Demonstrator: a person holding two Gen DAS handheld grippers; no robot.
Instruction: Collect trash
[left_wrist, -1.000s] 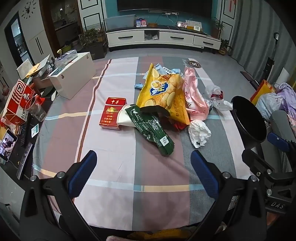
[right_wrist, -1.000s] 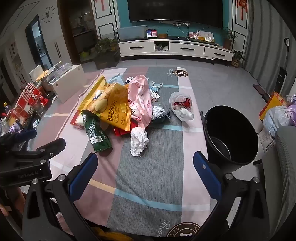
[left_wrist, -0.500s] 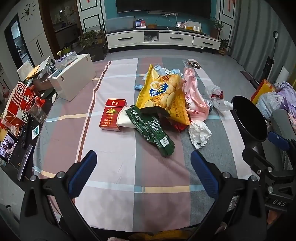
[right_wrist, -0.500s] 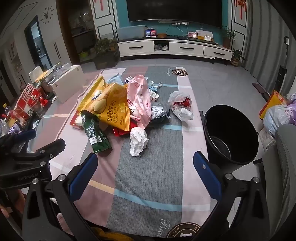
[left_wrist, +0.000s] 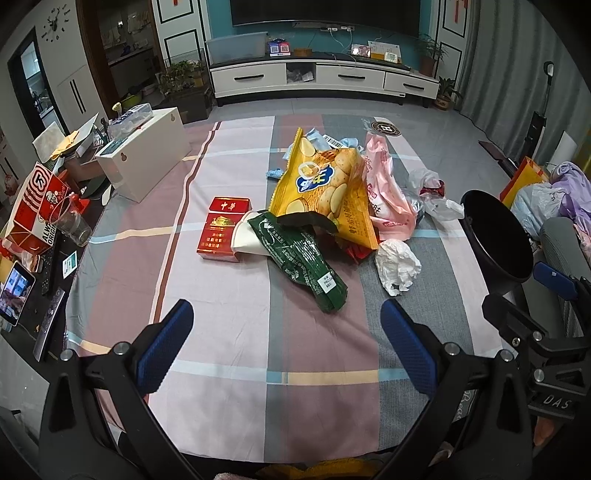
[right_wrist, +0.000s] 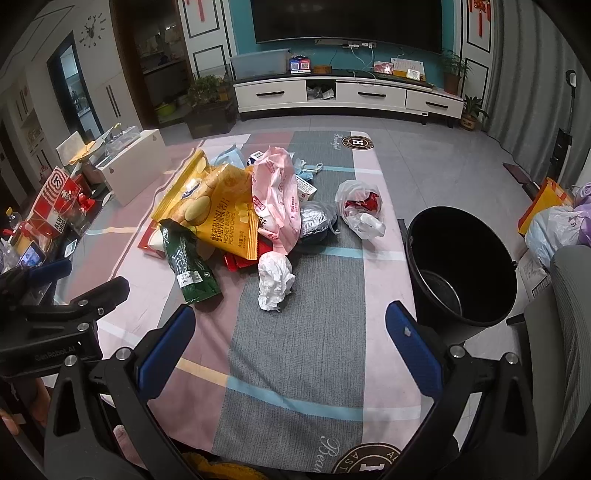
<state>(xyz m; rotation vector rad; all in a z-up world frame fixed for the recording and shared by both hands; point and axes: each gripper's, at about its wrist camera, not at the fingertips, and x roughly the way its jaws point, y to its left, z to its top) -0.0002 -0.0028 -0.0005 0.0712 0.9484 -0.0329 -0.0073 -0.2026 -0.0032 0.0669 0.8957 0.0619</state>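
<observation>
- A striped cloth (left_wrist: 229, 295) in pink, grey and white is spread over the table, and the trash is heaped on its middle and far part.
- A black bucket (right_wrist: 461, 266) is set just beside the cloth's right edge, upright, with nothing seen inside it.
- A yellow chip bag (left_wrist: 325, 192) is leaned on top of the heap, and a pink plastic bag (left_wrist: 384, 192) is laid against its right side.
- A green wrapper (left_wrist: 299, 258) is stretched out from under the chip bag toward the near side.
- A red box (left_wrist: 223, 229) is placed flat at the heap's left, touching a white paper cup on its side.
- A crumpled white tissue (right_wrist: 275, 280) is found at the heap's near edge.
- The left gripper (left_wrist: 284, 343) is held above the near cloth, its jaws spread wide with nothing between them.
- The right gripper (right_wrist: 290, 343) is likewise held wide apart and empty, near the tissue.
</observation>
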